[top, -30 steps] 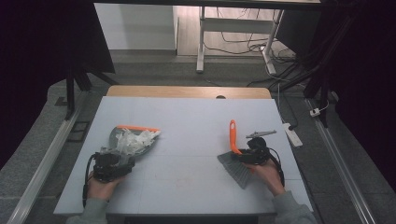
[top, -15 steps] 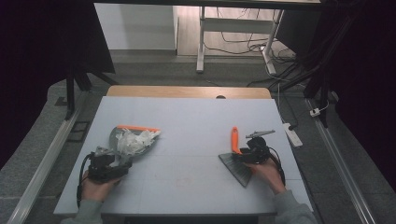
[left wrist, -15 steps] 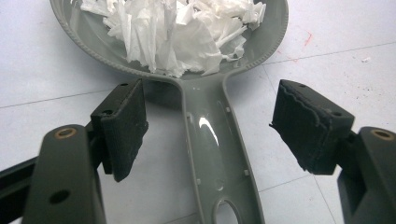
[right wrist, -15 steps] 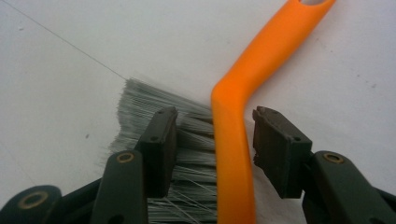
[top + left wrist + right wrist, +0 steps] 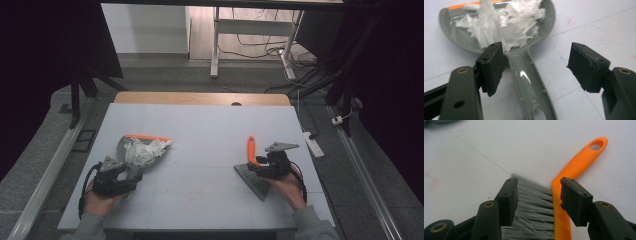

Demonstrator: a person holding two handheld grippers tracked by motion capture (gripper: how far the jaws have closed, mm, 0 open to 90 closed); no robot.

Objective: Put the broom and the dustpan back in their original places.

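Observation:
A grey dustpan [image 5: 131,145] with an orange lip lies on the table's left, heaped with white paper shreds [image 5: 145,149]. My left gripper [image 5: 131,174] is open astride the dustpan's handle [image 5: 526,82]. The pads stand clear of the handle, though the jaws have just been closing. The shreds [image 5: 506,27] lie just ahead. On the right lies a brush [image 5: 251,149] with an orange handle and grey bristles. My right gripper [image 5: 256,167] is open around it. Its jaws have just been opening, with bristles and the orange back [image 5: 557,220] between the pads.
The pale table [image 5: 200,125] has a wooden strip along its far edge. A white power strip [image 5: 312,142] lies just off the right edge. A metal rail runs along the floor at left. Bare tabletop separates the two hands.
The left hand has shifted slightly toward the near left. The dustpan and the brush lie where they were, and the right hand has stayed in place.

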